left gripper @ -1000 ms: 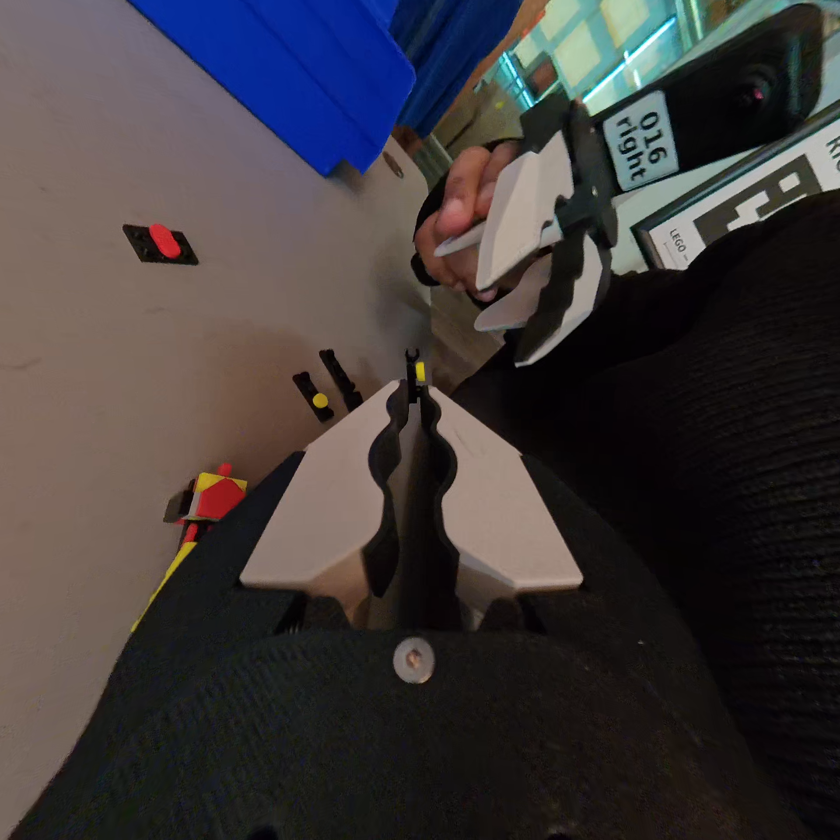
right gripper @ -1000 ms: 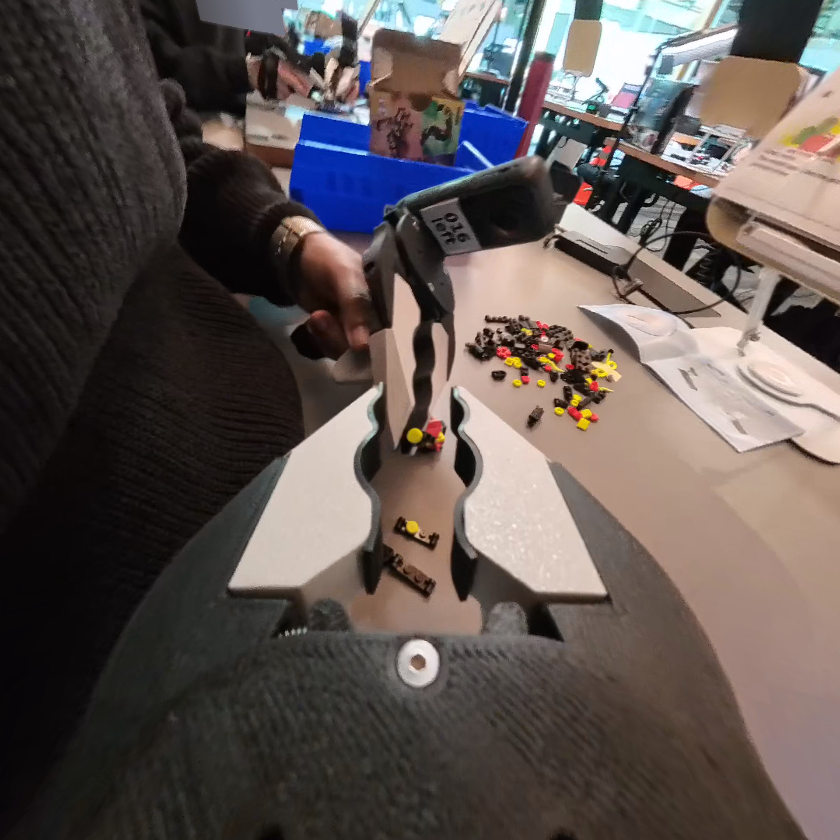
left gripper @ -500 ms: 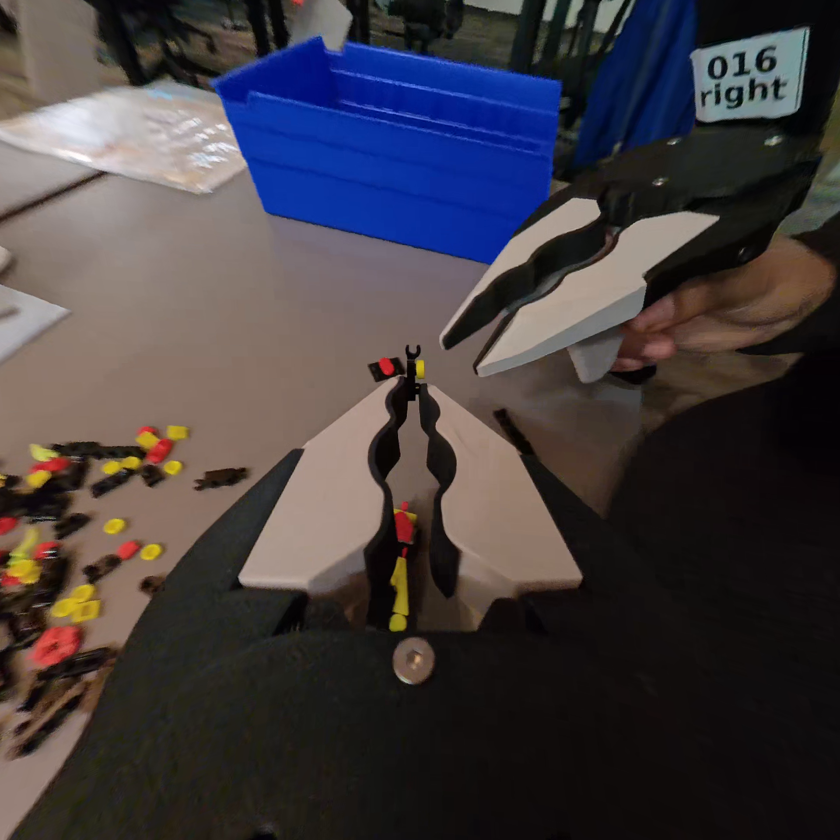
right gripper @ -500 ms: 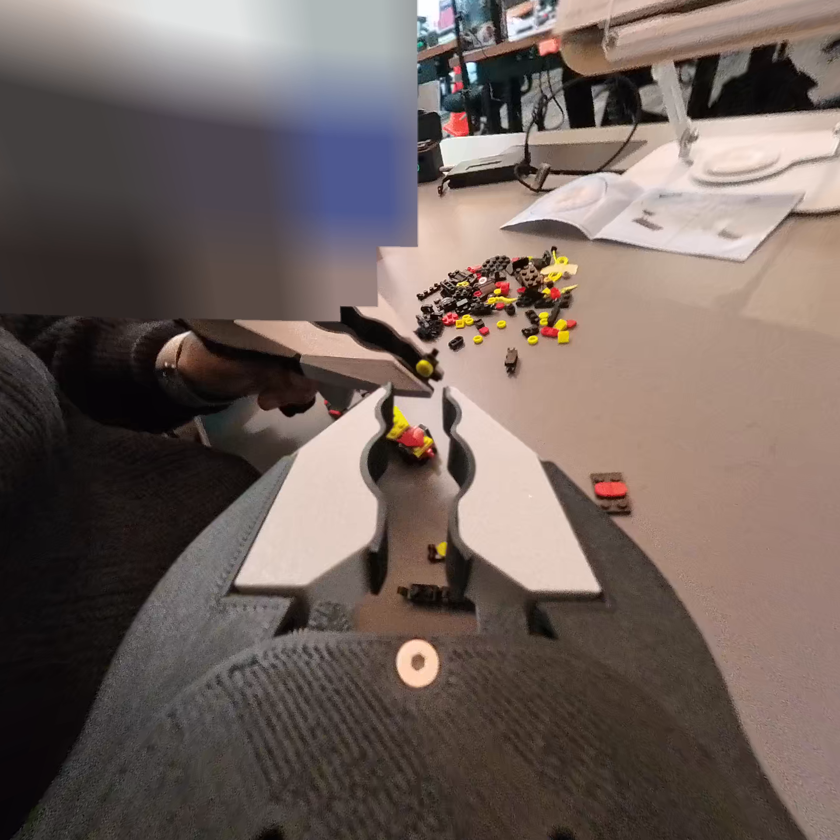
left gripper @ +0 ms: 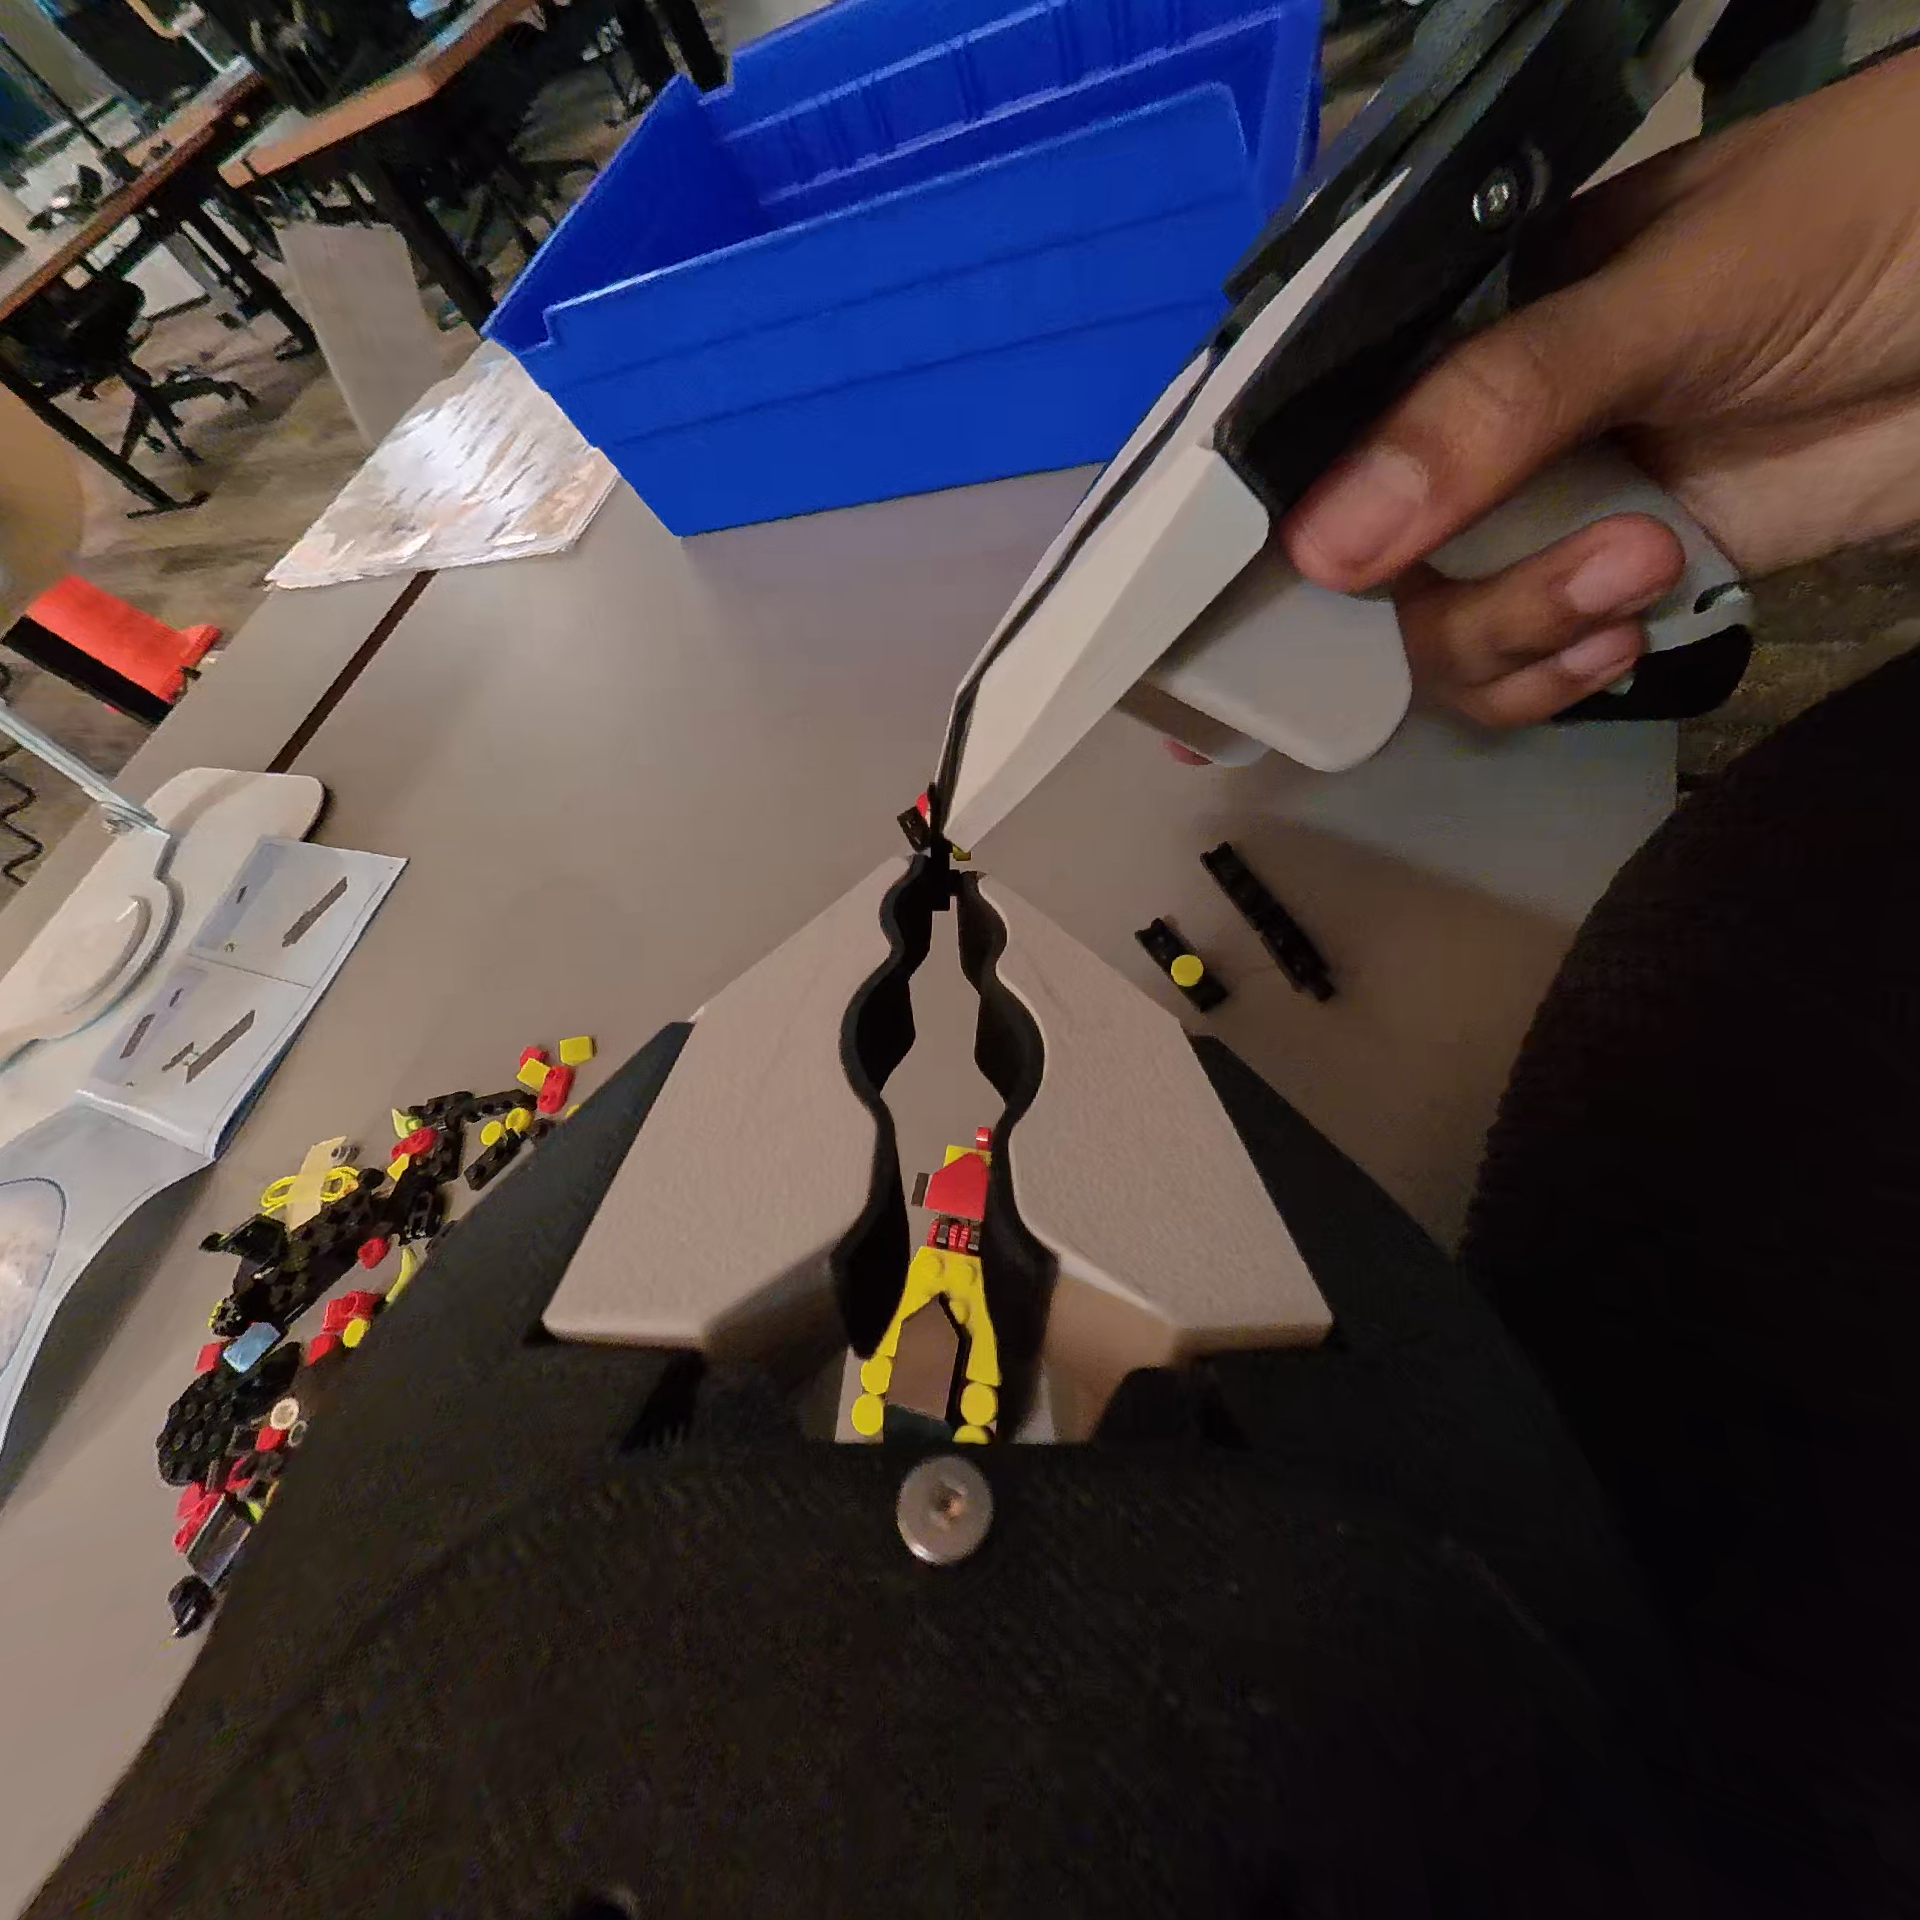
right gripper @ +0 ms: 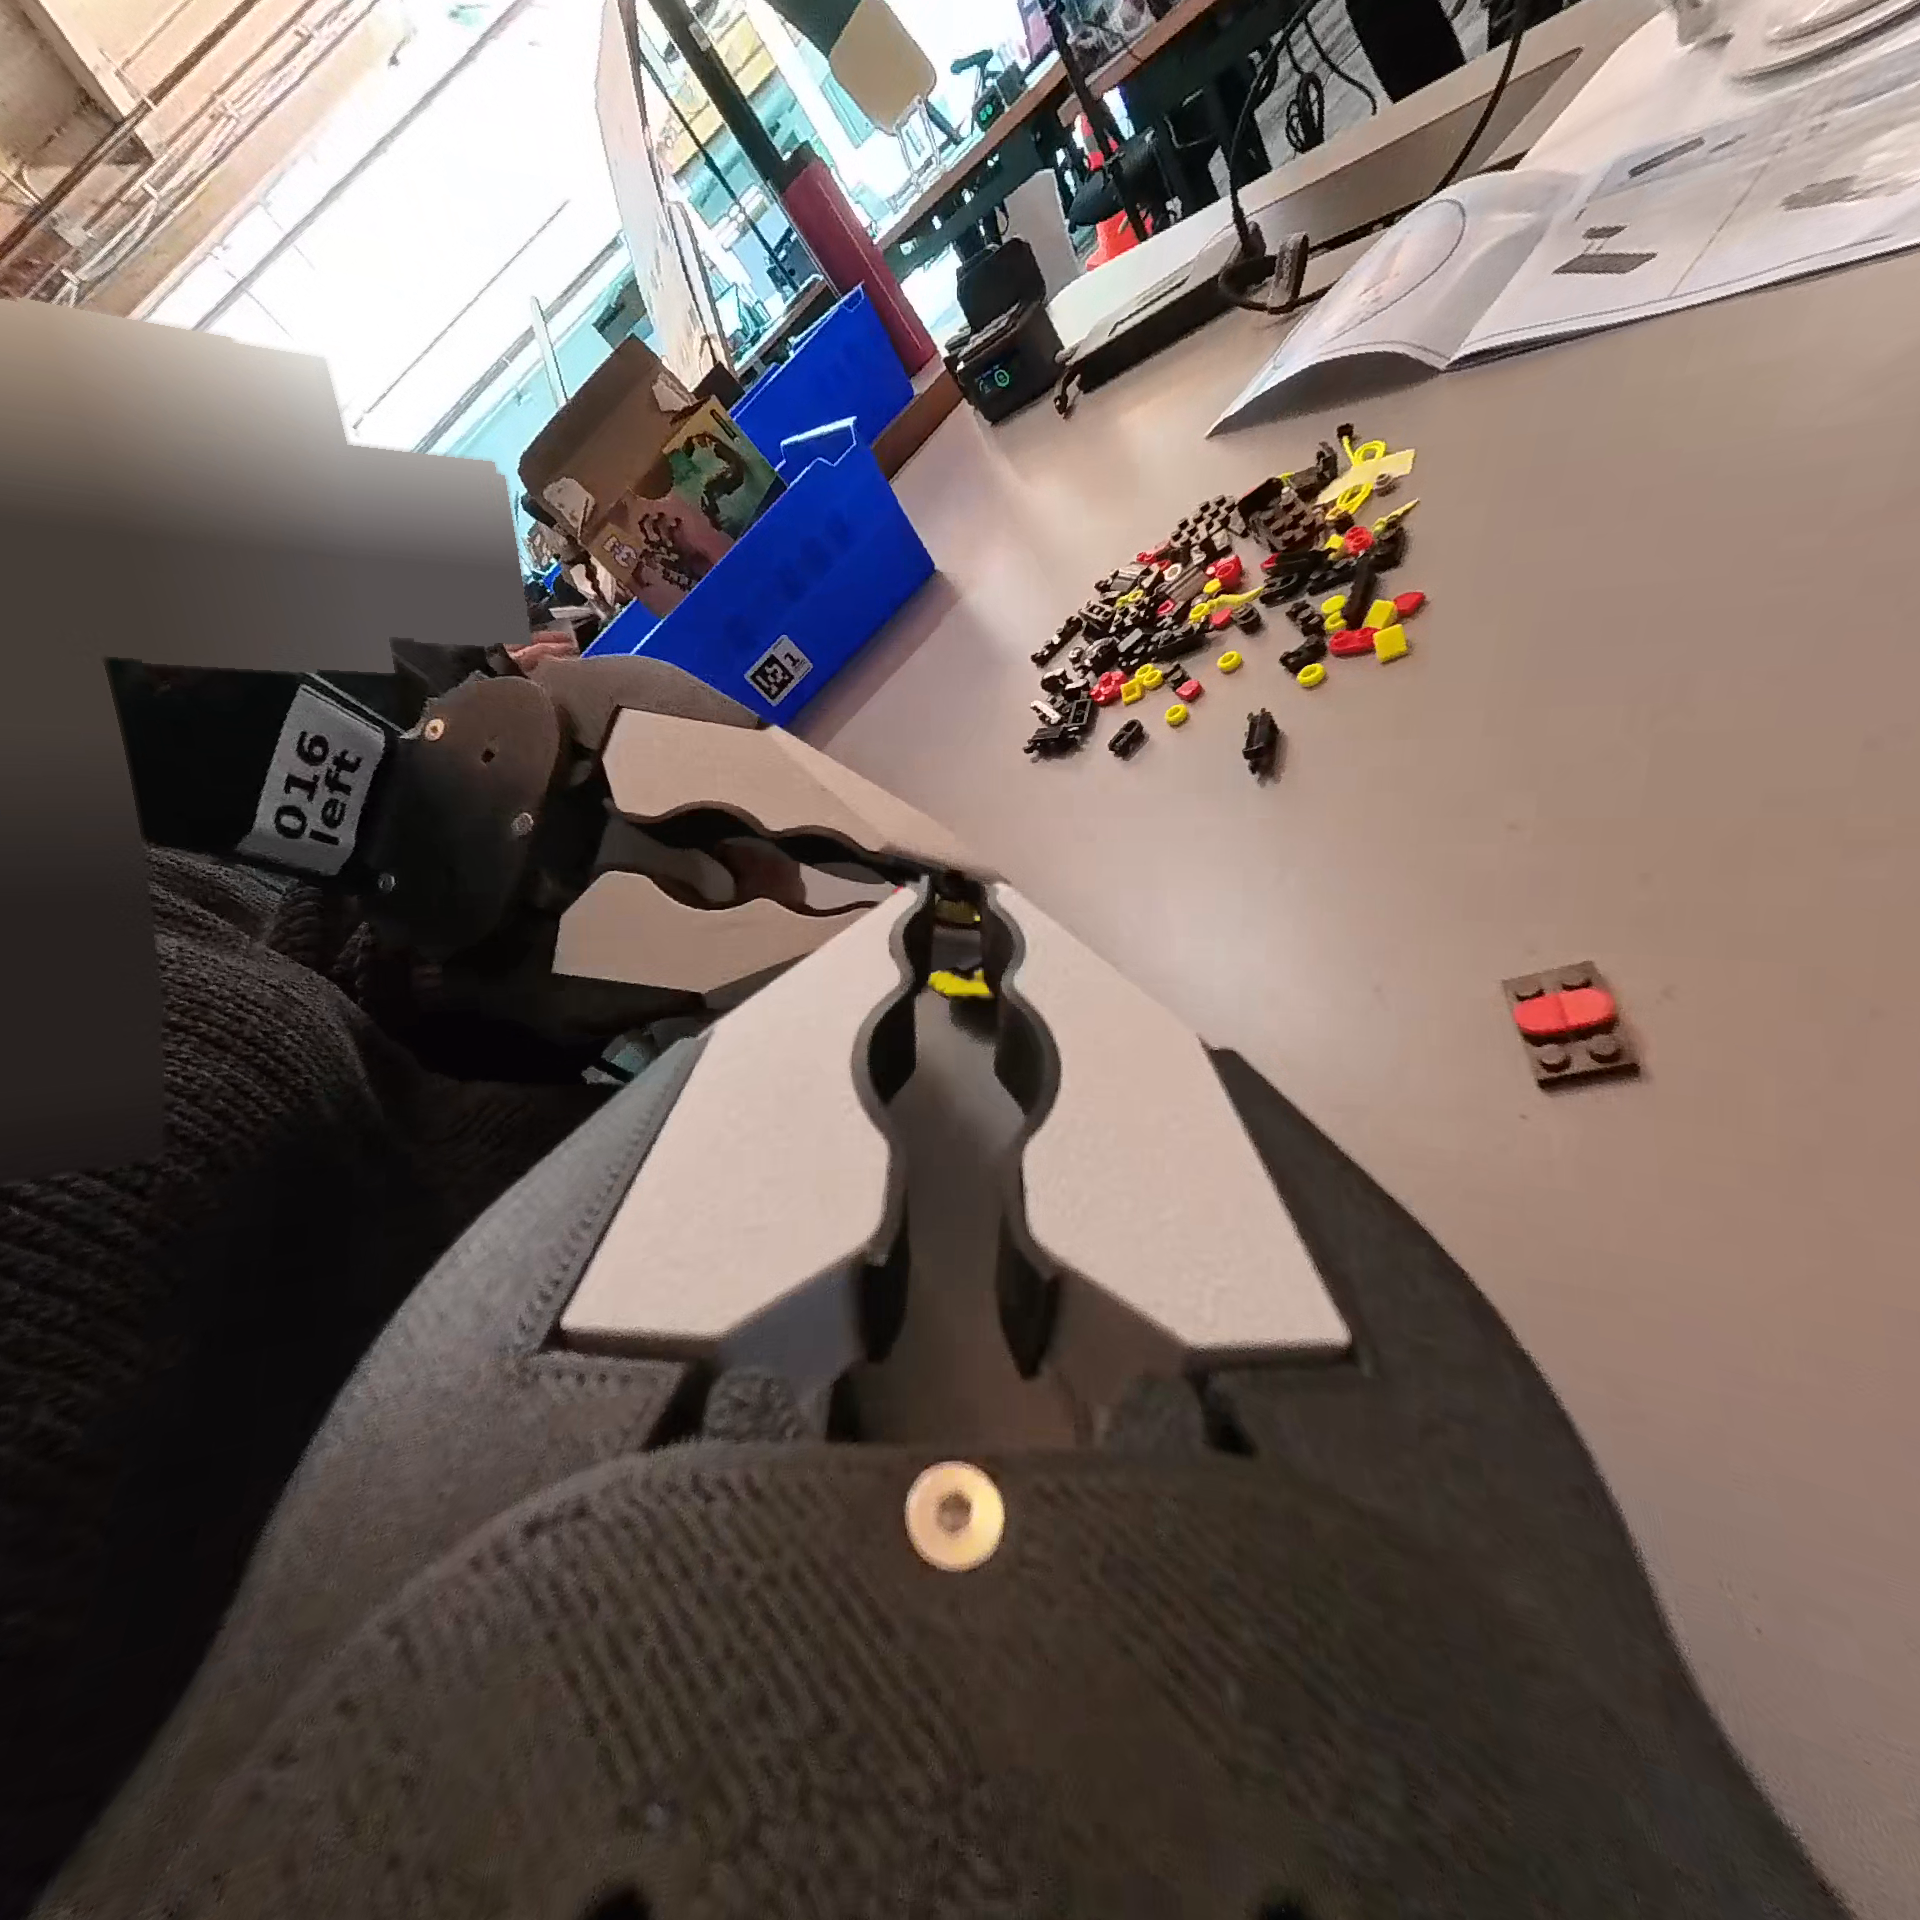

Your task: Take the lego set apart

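Observation:
My left gripper (left gripper: 940,883) is shut on a small black lego piece with a yellow stud (left gripper: 948,871), held above the table. My right gripper (left gripper: 933,823) comes in from the upper right, tip to tip with the left one, and its jaws are closed on the same piece. In the right wrist view the right gripper (right gripper: 954,896) pinches that piece (right gripper: 951,914), and the left gripper (right gripper: 914,868) reaches in from the left. The red and yellow lego model (left gripper: 951,1247) lies on the table below the left fingers.
A pile of loose black, red and yellow pieces (left gripper: 312,1247) (right gripper: 1226,592) lies on the grey table. Two black pieces (left gripper: 1179,966) sit near the table's edge, and a black plate with a red tile (right gripper: 1569,1023) sits apart. A blue bin (left gripper: 914,260) and an open booklet (left gripper: 187,1018) stand farther off. Both grippers' tips are close together, under 4 cm apart.
The right gripper has moved in to the left gripper's tip and shut on the small piece held there. Both views have swung round over the table.

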